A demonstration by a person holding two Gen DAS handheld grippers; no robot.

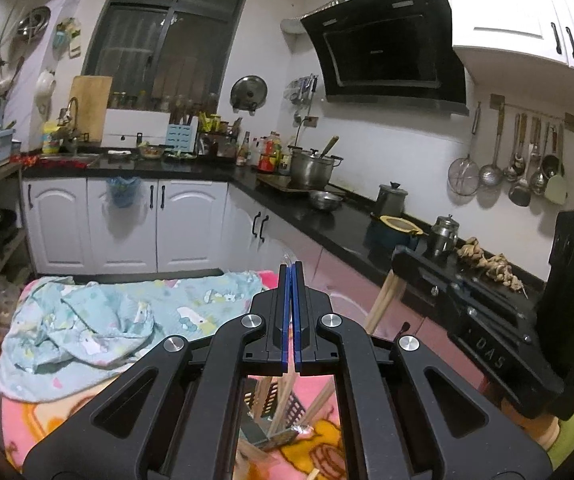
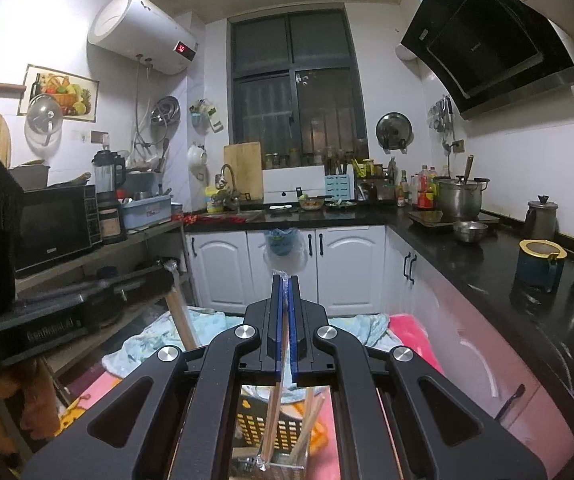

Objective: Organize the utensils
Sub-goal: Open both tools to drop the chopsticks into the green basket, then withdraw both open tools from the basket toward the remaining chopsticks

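Right gripper point(image 2: 286, 280): we found it closed on a wrapped chopstick point(image 2: 277, 400) above the holder point(image 2: 283, 432).
Left gripper point(image 1: 291, 270): closed; contents undeterminable.
Handling: we judged it light, stiff, slippery; grip mid-shaft.

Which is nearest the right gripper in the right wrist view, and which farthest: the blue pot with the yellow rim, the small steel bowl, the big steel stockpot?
1. Blue pot with yellow rim, right counter, nearest.
2. Small steel bowl, farther along.
3. Big steel stockpot, just behind the bowl, farthest.

Steel pot point(image 1: 311, 168) on black counter point(image 1: 191, 169), microwave point(image 2: 57, 228), crumpled blue cloth point(image 1: 87, 320)
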